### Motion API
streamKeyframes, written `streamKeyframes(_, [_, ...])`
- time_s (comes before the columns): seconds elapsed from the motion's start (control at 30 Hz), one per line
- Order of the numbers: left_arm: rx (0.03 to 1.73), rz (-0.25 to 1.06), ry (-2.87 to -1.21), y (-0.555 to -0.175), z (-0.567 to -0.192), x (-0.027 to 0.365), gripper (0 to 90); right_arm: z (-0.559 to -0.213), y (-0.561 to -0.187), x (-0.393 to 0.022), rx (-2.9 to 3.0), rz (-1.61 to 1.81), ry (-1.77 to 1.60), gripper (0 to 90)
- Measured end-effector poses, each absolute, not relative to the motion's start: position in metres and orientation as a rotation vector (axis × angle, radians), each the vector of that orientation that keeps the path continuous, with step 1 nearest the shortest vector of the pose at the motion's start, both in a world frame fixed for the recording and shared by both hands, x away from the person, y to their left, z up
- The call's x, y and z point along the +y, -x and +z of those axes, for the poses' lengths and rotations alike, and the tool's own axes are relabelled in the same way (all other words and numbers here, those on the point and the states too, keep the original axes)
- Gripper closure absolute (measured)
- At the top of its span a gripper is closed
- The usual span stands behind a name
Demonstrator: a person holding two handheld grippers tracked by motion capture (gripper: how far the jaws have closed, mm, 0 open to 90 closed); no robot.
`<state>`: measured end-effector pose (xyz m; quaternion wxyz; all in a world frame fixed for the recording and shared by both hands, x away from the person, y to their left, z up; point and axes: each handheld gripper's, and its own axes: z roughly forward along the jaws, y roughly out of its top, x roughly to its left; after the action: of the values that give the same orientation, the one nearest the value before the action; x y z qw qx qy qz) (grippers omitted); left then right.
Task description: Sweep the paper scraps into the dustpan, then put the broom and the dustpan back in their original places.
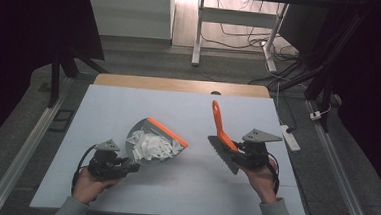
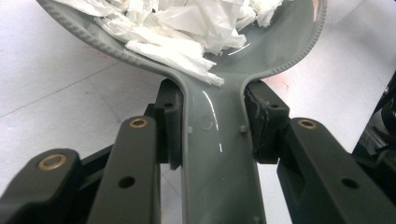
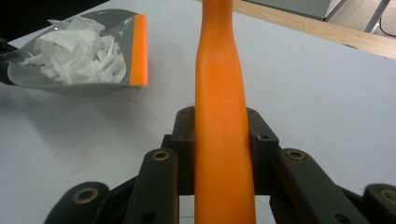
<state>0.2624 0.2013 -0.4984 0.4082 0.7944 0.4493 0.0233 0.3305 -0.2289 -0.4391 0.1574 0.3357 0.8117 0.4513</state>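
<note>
1. High view: the left gripper (image 1: 125,166) holds a grey plastic dustpan with an orange lip (image 1: 152,141), full of white paper scraps (image 1: 153,145), left of the orange-handled brush (image 1: 223,134) in the right gripper (image 1: 240,149).
2. Left gripper view: jaws clamped on the dustpan's handle (image 2: 219,154).
3. Right gripper view: jaws closed on the brush handle (image 3: 223,130), which points away; the dustpan lies ahead-left.

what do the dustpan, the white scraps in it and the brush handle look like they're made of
Dustpan: grey, likely moulded plastic, glossy, with highlights along its handle and a ribbed rim; its orange lip may be rubber or plastic.
White scraps: thin, crumpled, torn-edged, probably paper or tissue.
Brush handle: orange, smooth, semi-matte, probably plastic.
</note>
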Motion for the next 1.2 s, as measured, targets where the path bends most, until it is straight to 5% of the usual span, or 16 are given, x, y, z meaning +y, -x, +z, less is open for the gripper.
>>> streamKeyframes(1.2, [1.316, 0.158, -1.869, -0.248, -0.495, 0.228, 61.4, -0.459, -0.319, -0.243, 2.418, 1.265, -0.963, 70.7])
